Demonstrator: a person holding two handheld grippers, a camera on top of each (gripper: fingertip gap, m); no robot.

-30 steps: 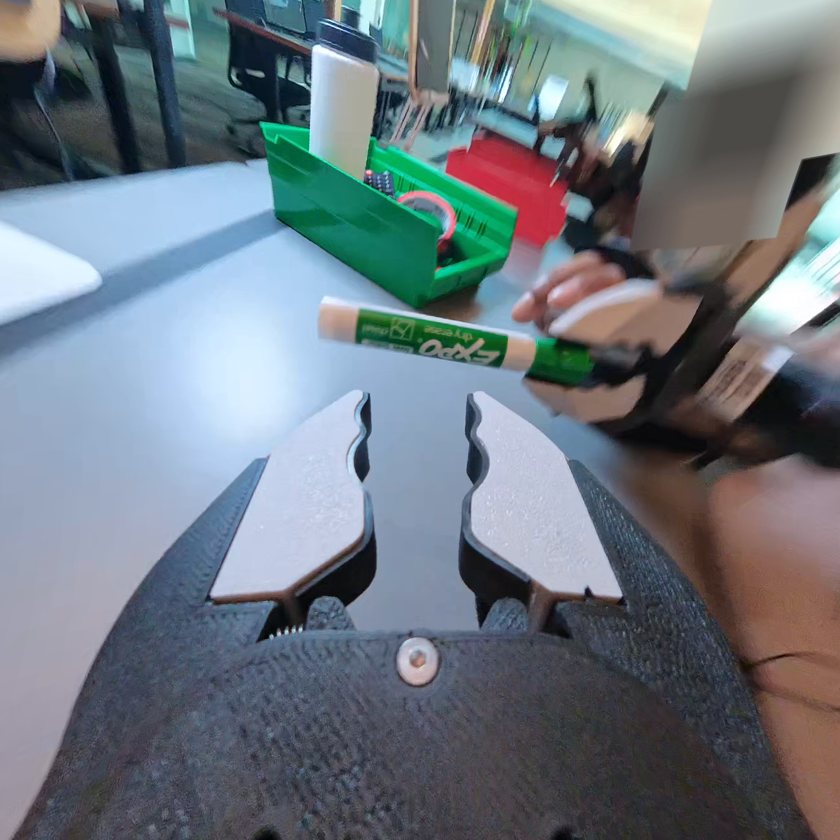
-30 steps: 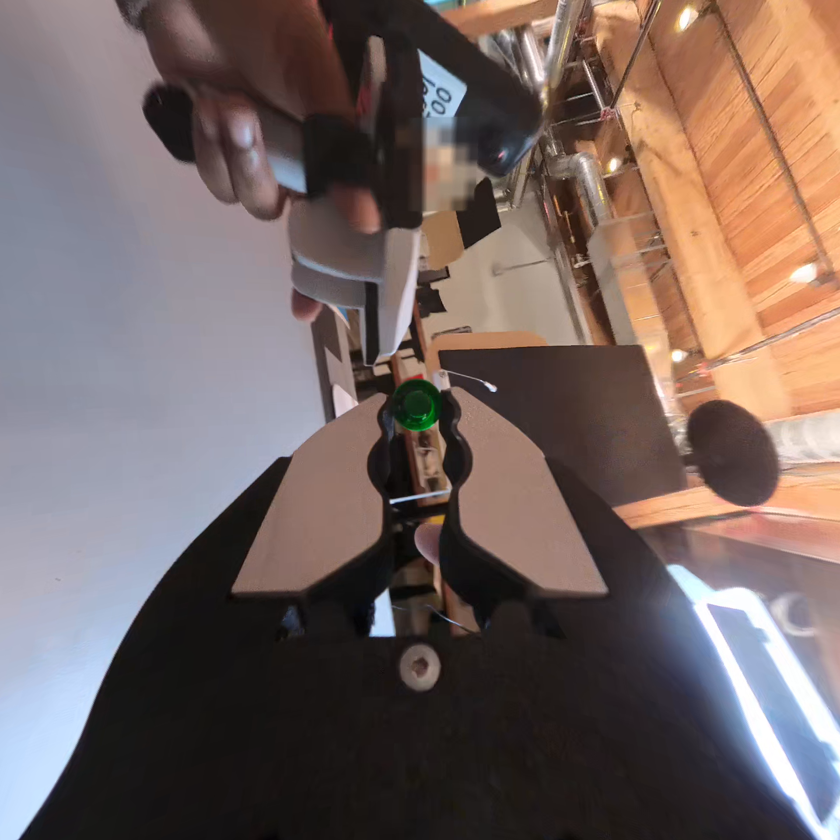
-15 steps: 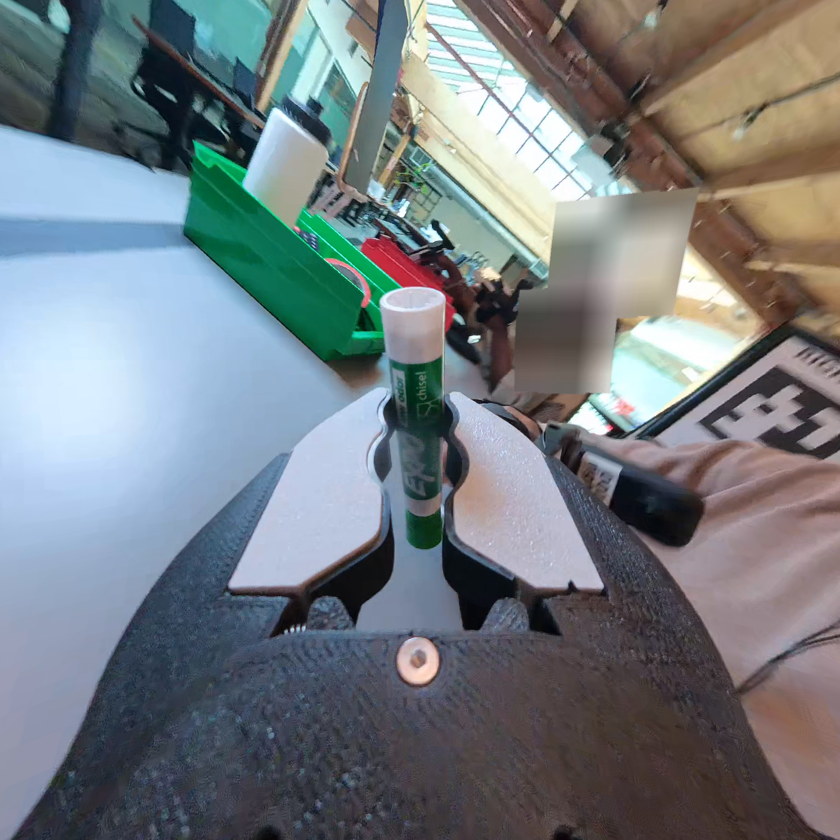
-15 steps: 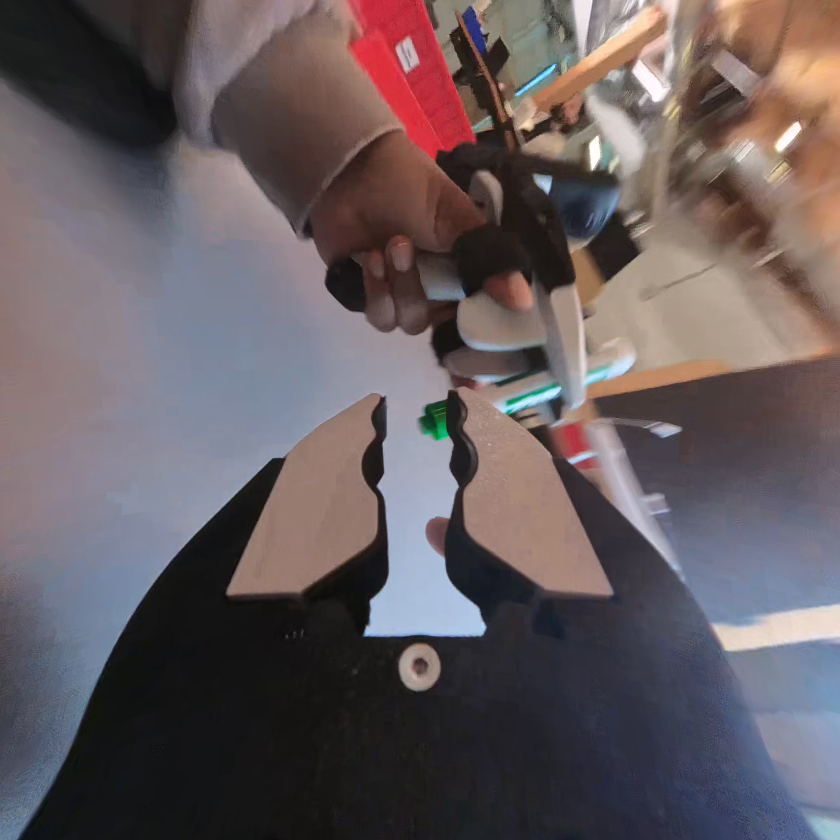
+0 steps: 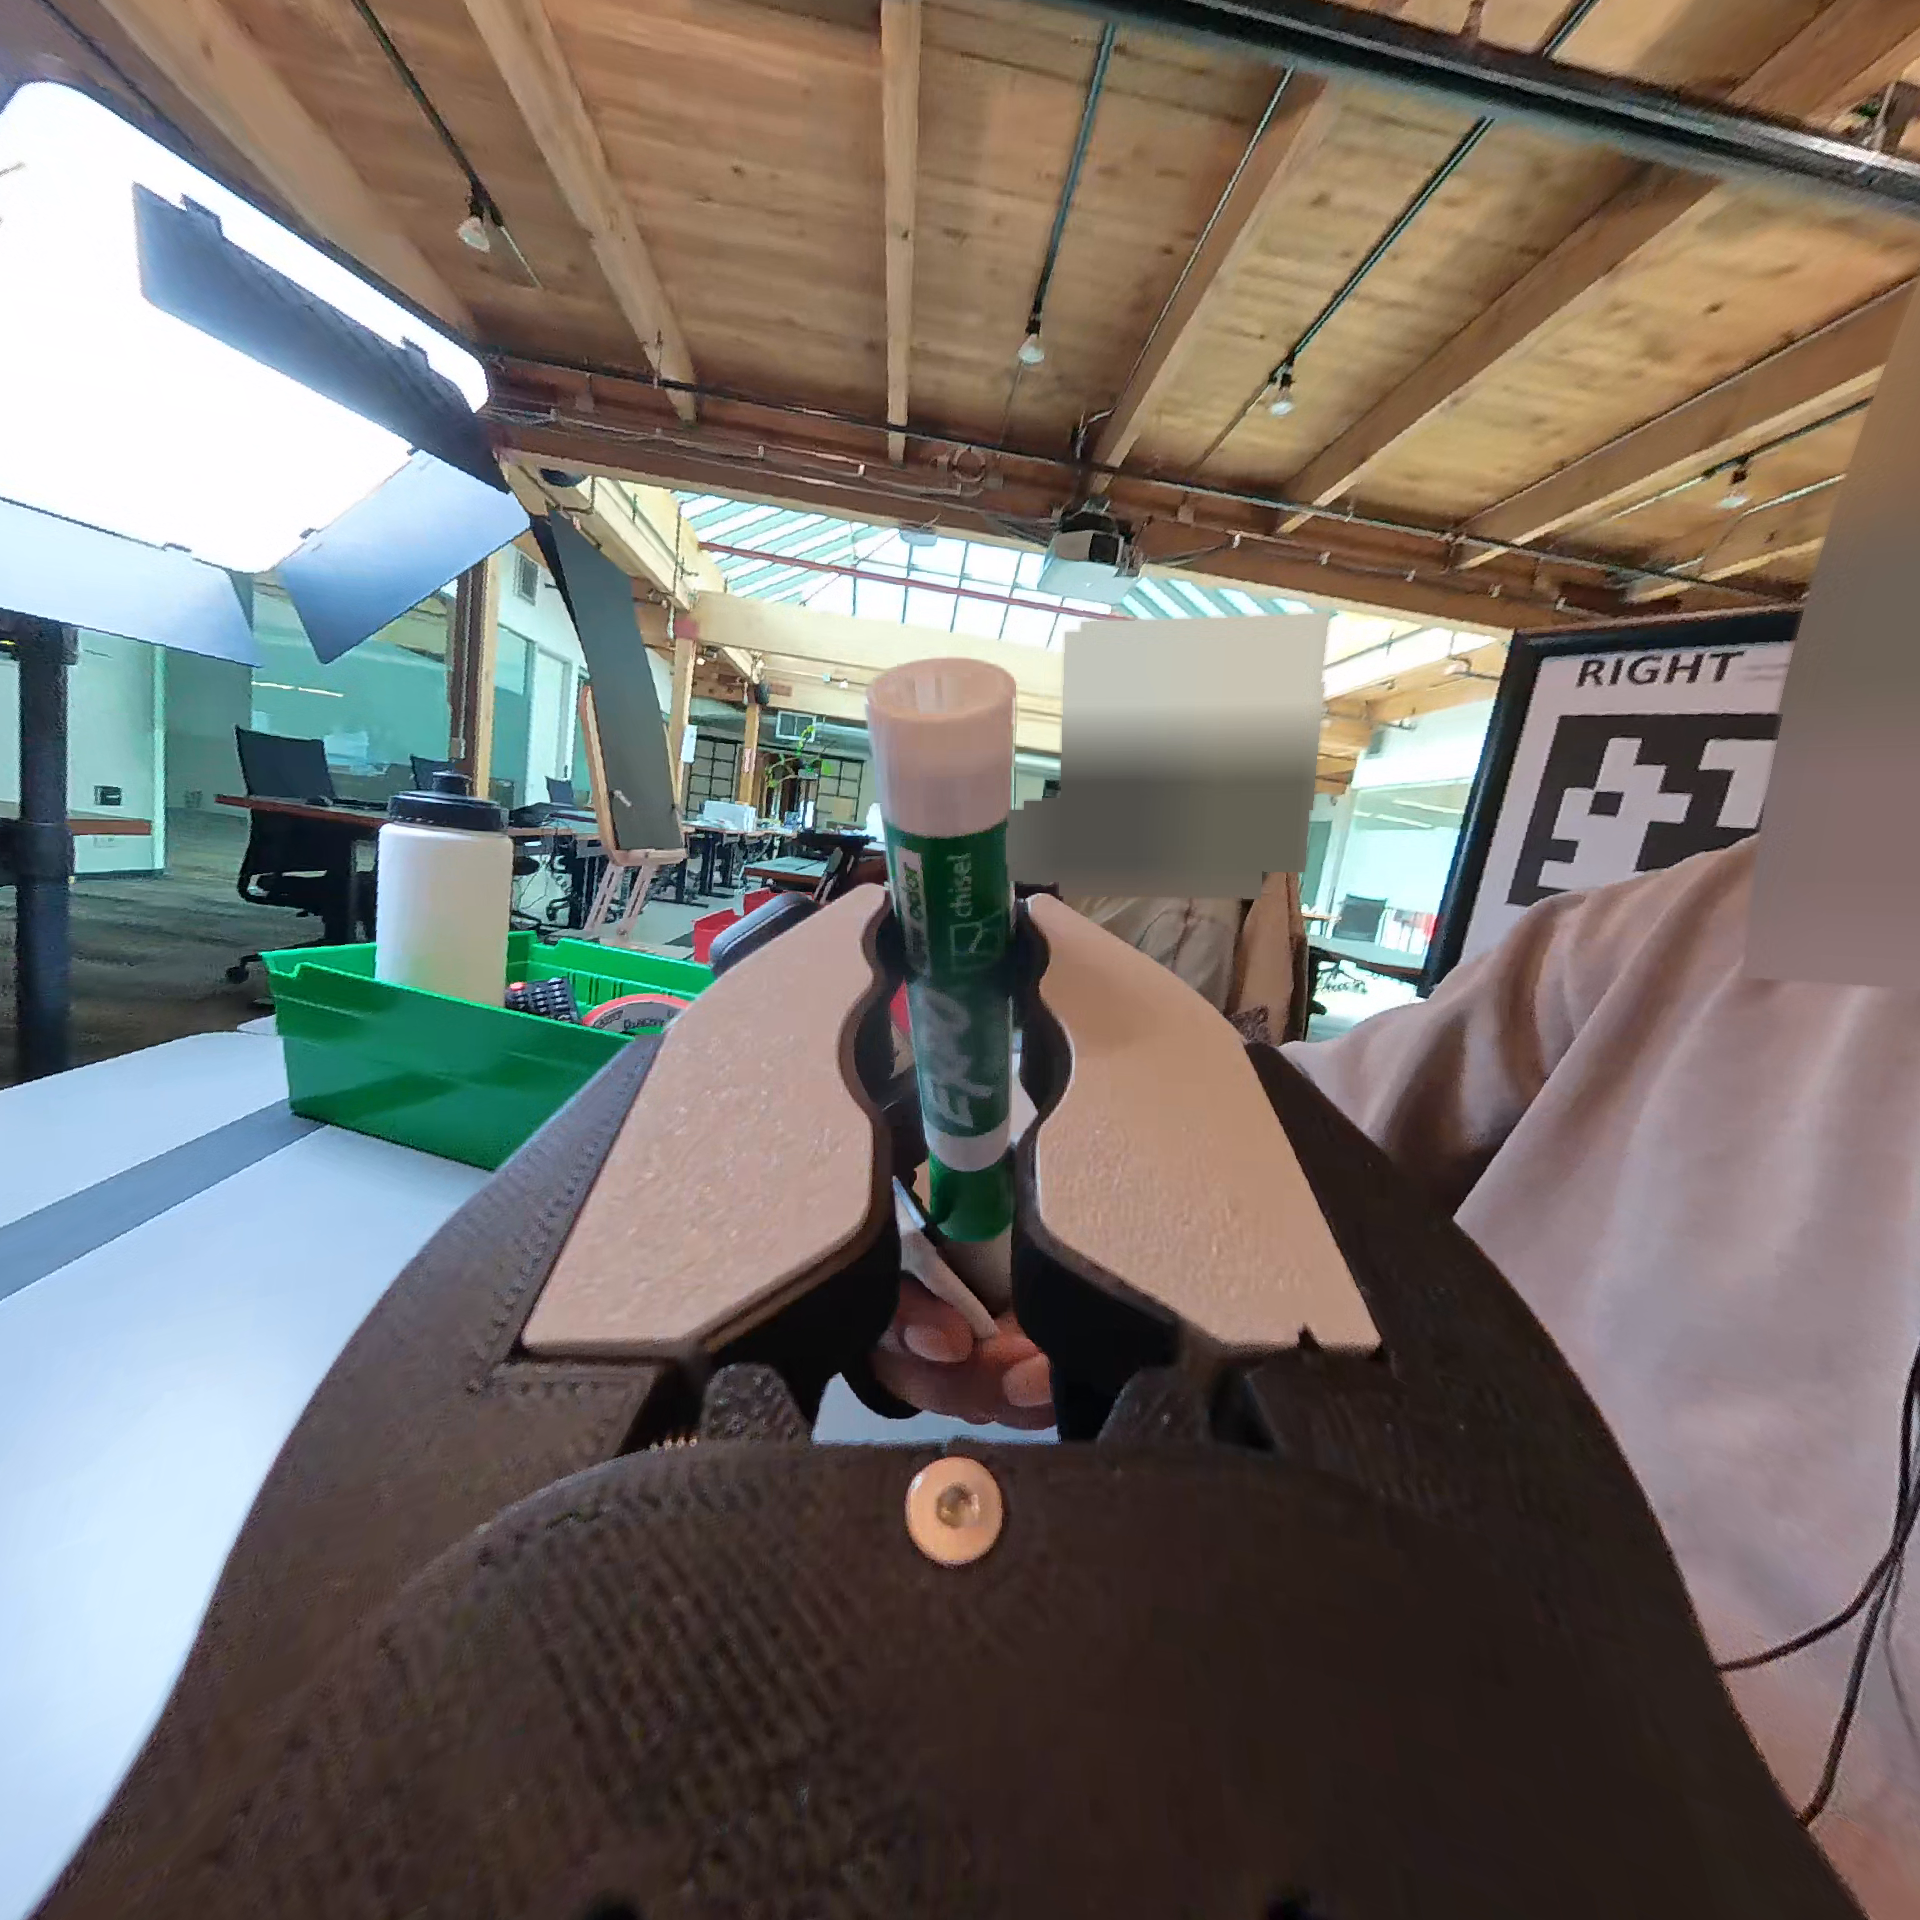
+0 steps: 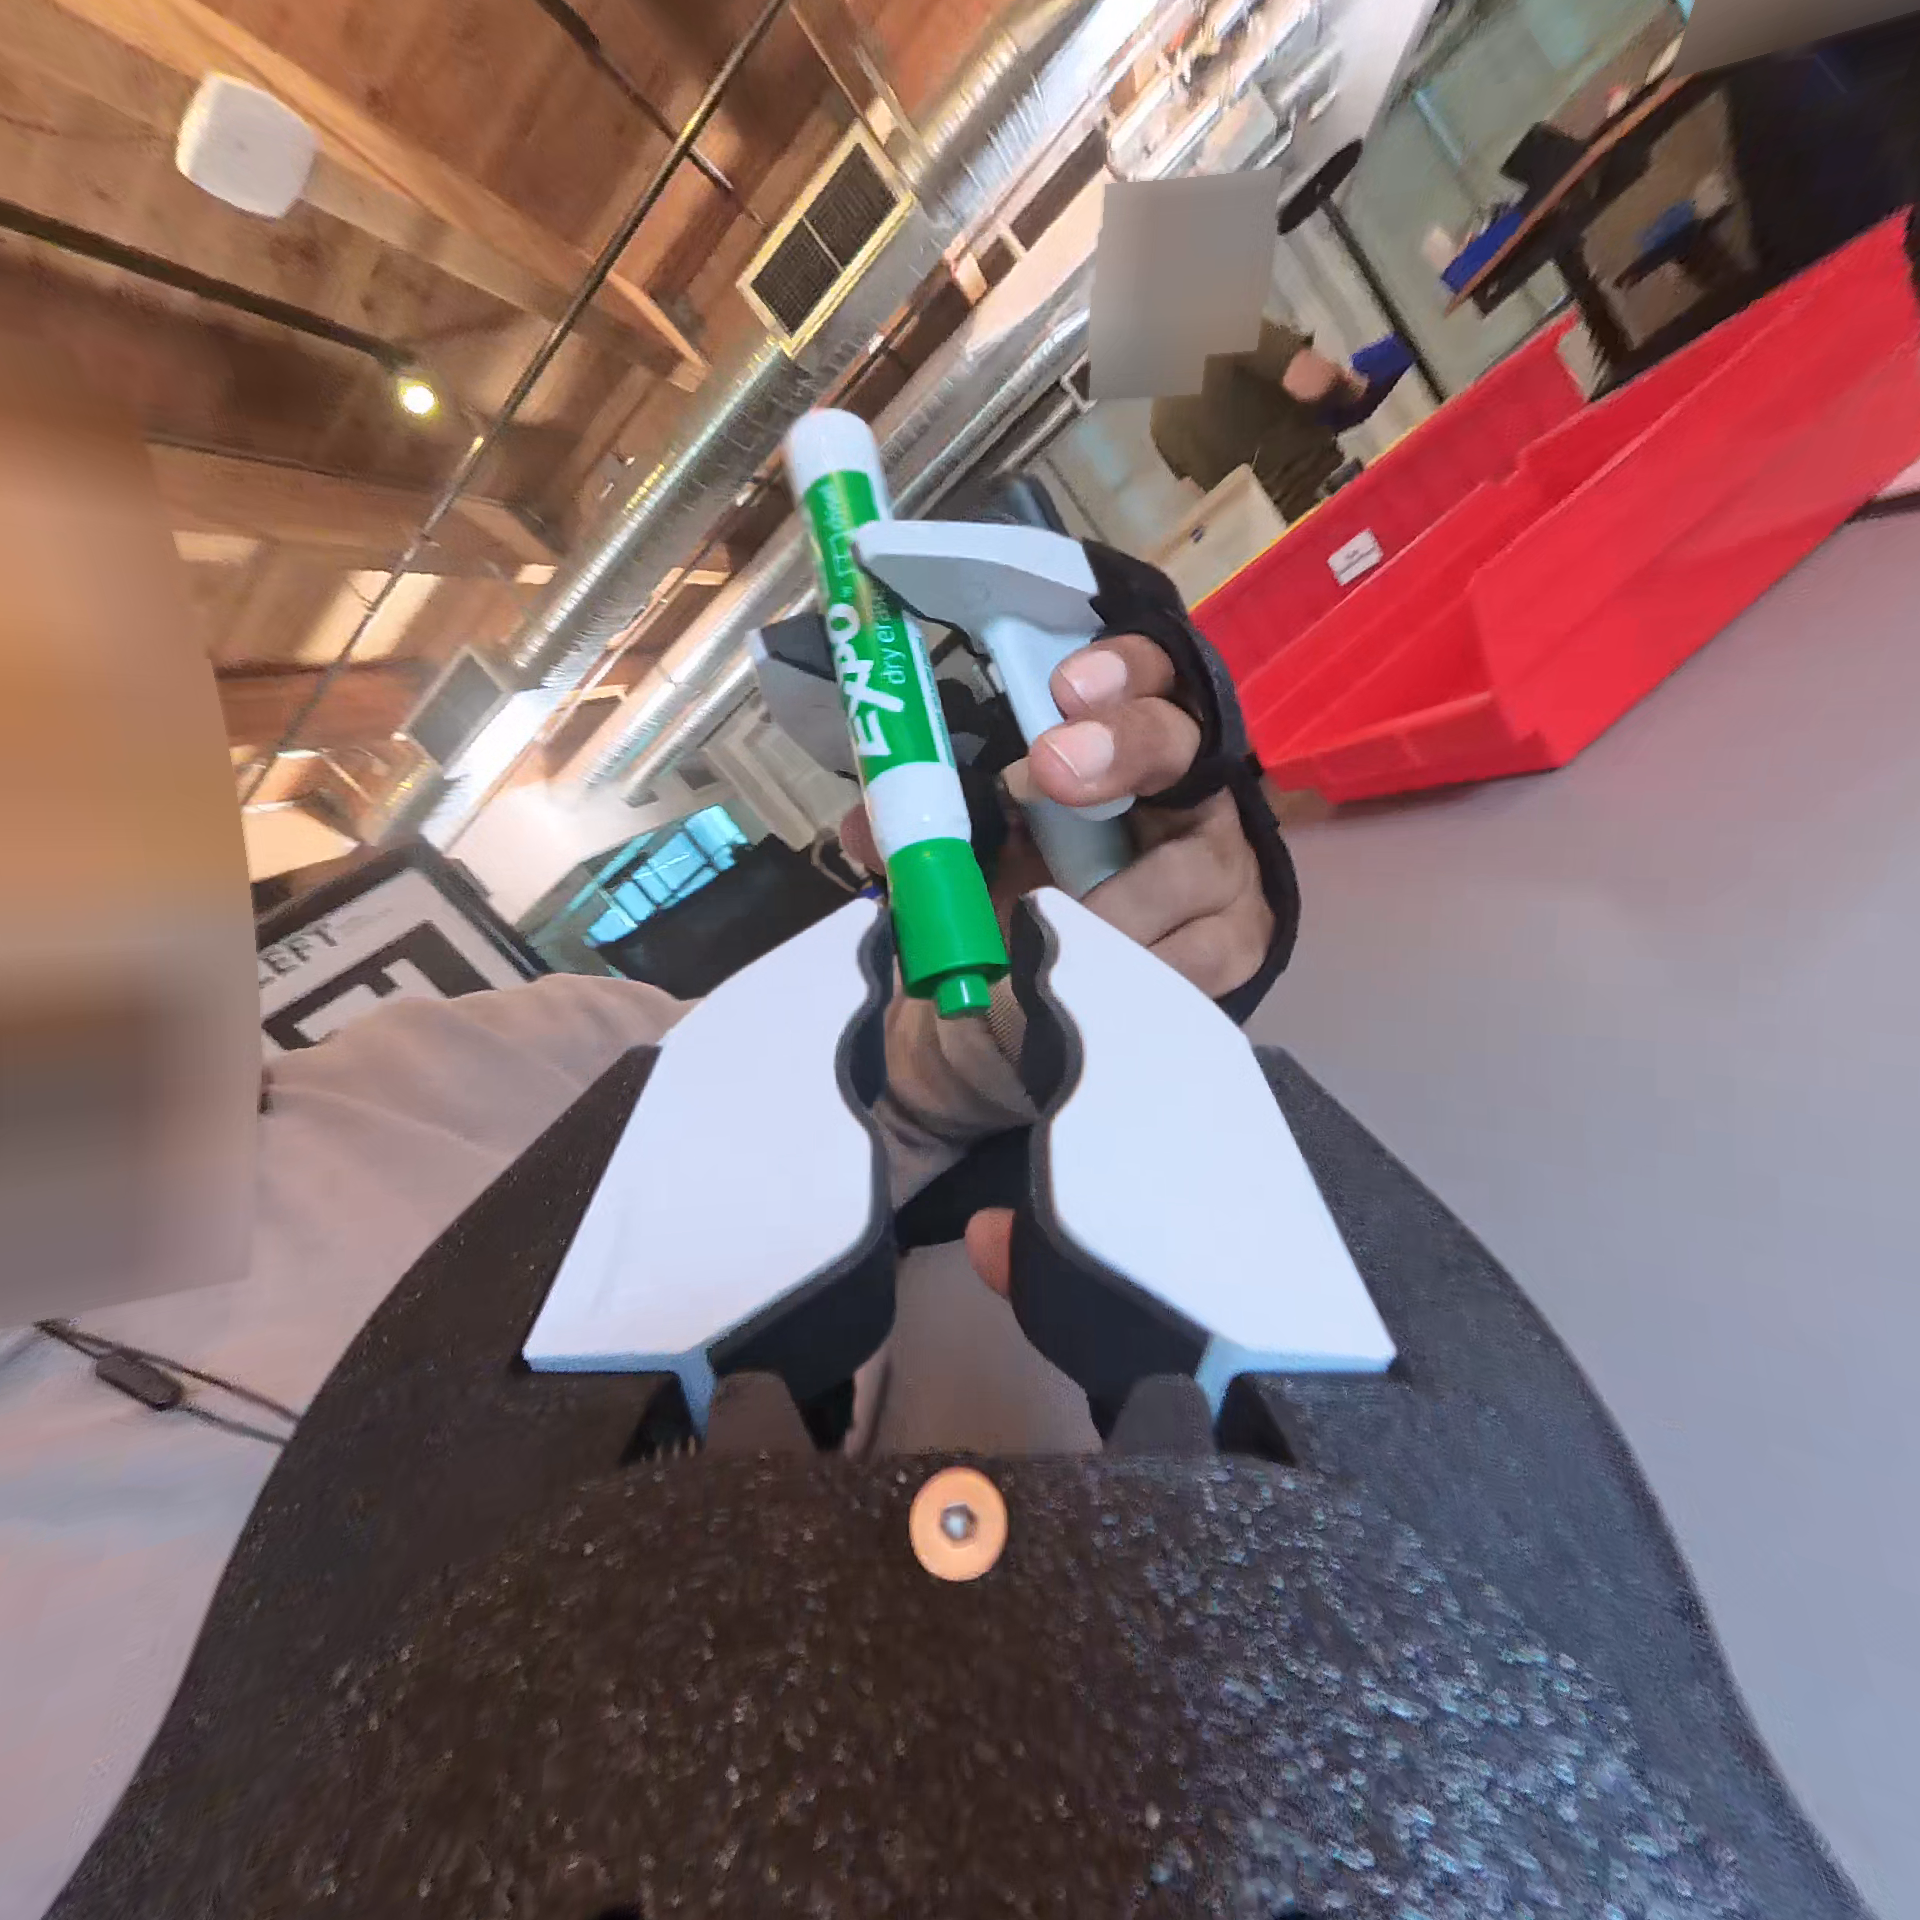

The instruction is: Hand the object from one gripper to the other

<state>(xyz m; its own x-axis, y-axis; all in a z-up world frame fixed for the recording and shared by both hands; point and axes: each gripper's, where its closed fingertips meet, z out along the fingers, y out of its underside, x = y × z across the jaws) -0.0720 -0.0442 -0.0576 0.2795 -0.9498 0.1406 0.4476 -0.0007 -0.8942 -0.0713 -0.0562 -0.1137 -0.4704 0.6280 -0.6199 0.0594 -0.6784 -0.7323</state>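
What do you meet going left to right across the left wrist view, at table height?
Table → green bin holding a white bottle → marker clamped in the left tool → sleeve.

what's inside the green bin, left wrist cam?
In the green bin: a white bottle with a black cap standing upright, something dark and ridged, and a reddish tape roll. The front wall and the left gripper hide the rest.
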